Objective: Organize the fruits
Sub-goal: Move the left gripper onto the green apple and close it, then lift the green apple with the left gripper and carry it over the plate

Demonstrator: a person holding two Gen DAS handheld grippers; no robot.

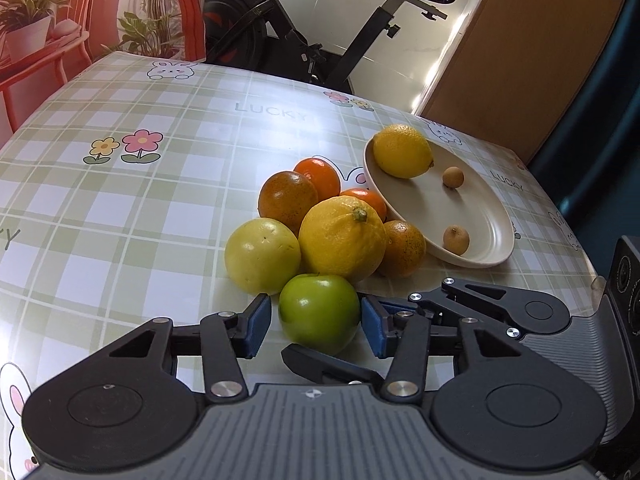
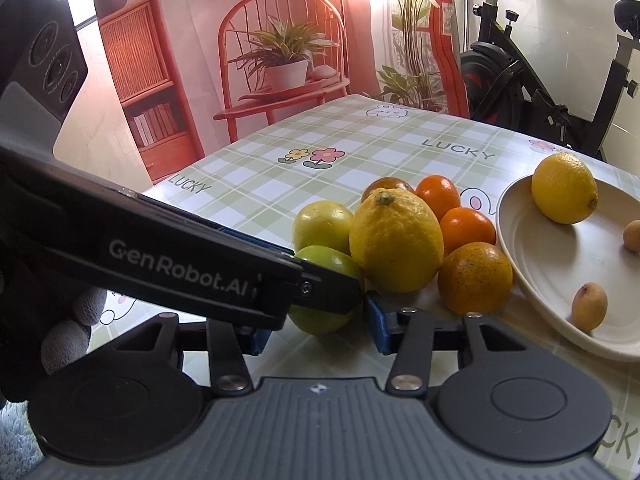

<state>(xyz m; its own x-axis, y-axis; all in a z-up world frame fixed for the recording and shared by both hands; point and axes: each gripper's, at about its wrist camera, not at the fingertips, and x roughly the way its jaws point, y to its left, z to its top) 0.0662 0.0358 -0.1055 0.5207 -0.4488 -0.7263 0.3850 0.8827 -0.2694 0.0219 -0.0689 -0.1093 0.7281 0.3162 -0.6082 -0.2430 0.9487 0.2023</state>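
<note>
The green apple (image 1: 320, 312) sits on the checked tablecloth (image 1: 140, 208) at 6 o'clock of the fruit pile, touching the big lemon (image 1: 340, 236). The oval plate (image 1: 420, 208) lies at 3 o'clock. The left gripper (image 1: 316, 322) straddles the apple, one pad just short of it. The right gripper (image 2: 316, 334) straddles it too; whether it grips, I cannot tell.

The tablecloth (image 1: 160, 208) is pale green and white check, printed with pink and yellow flowers (image 1: 124, 146), white rabbits and grey "LUCKY" lettering. In the pile, the apple (image 1: 318, 312) at six o'clock is bright green, the guava (image 1: 262, 254) at nine o'clock yellow-green, the big lemon (image 1: 342, 238) in the middle deep yellow. Two tangerines (image 1: 320, 176) at twelve o'clock are vivid orange. The plate (image 1: 492, 216) at three o'clock is cream. Gripper pads (image 1: 260, 316) are blue on black fingers.
</note>
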